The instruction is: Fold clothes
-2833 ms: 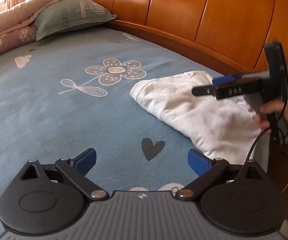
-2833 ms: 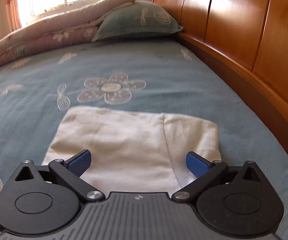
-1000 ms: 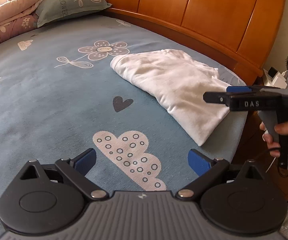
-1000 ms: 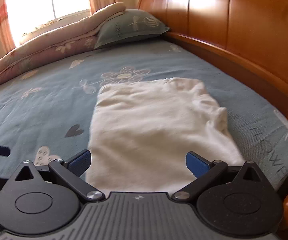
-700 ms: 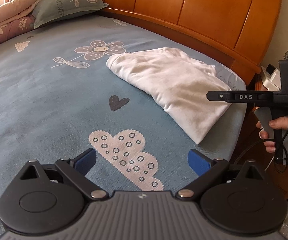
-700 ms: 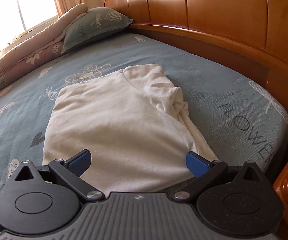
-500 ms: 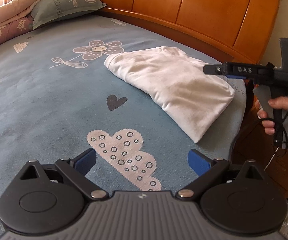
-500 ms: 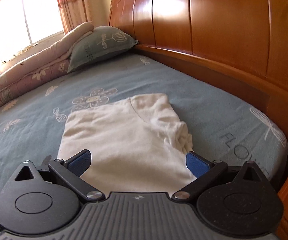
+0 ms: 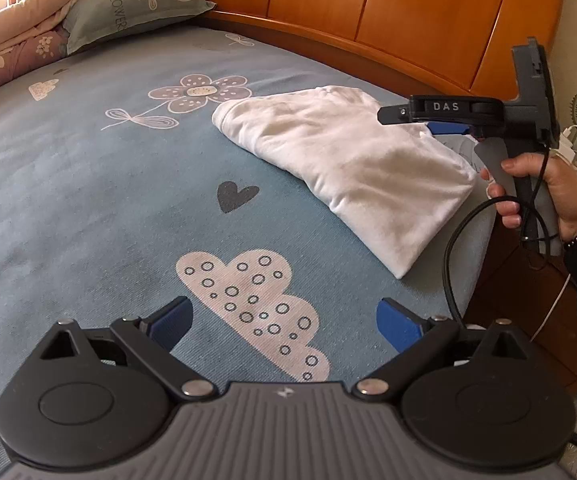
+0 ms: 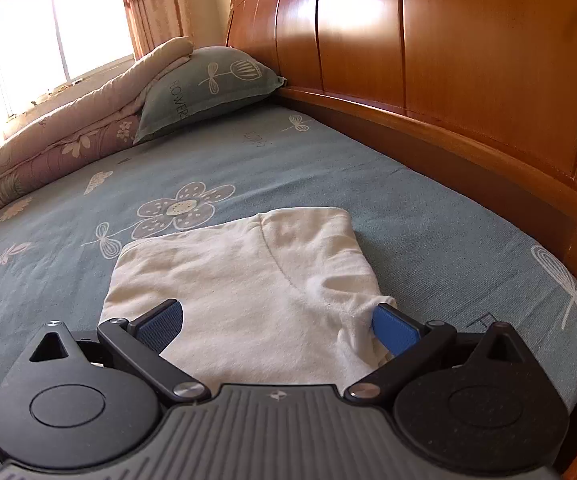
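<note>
Right wrist view: folded white garment (image 10: 248,292) lies on the bed (image 10: 428,232) between the right gripper (image 10: 276,326) jaws, spread apart.
Left gripper (image 9: 284,320): jaws apart, garment well beyond them.
Risk: bunched sleeve beside one jaw could snag, undoing the fold.

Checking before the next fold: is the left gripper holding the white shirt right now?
No, the left gripper is open over bare sheet, apart from the white shirt.

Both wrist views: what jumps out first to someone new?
The folded white garment lying on the blue patterned sheet near the bed's corner, below the glossy orange wooden headboard. Next, the right gripper, held in a hand, hovers open over the garment's headboard side; the left gripper is open above a cloud print.
</note>
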{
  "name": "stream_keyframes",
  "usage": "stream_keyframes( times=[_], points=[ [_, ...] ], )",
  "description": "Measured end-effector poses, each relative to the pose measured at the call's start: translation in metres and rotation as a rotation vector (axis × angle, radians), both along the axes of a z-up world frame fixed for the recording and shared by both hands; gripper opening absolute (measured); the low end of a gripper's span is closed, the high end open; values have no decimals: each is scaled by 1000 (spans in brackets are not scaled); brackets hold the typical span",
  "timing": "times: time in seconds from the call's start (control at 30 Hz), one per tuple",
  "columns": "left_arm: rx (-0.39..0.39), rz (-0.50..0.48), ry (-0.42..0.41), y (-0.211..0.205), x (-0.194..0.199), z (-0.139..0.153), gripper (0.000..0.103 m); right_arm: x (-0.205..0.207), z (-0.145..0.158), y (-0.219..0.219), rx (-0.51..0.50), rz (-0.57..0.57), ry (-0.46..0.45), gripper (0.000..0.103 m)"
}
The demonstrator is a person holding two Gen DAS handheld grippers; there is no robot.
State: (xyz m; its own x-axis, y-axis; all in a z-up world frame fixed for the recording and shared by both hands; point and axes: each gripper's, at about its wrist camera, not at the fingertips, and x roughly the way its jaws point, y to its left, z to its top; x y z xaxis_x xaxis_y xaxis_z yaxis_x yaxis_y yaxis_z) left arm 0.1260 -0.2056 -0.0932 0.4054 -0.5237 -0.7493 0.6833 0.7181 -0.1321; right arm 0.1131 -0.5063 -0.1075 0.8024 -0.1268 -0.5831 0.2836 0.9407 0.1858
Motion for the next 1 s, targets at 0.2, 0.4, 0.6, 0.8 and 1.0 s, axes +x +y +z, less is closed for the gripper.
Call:
stream_keyframes(
  times=[0.2, 0.4, 0.6, 0.8, 1.0],
  points=[
    [13, 3, -5, 2, 0, 1, 98, 10, -5, -14, -7, -48, 34, 103],
    [17, 18, -29, 4, 0, 3, 98, 7, 11, 2, 23, 75, -58, 103],
    [17, 34, -57, 10, -4, 10, 98, 13, -5, 9, 6, 99, 42, 103],
    [-28, 59, -130, 13, -18, 29, 98, -34, 28, 26, 10, 111, 17, 103],
    [-26, 107, -251, 12, -42, 46, 102, -83, 42, 56, -9, 154, 80, 103]
  ],
)
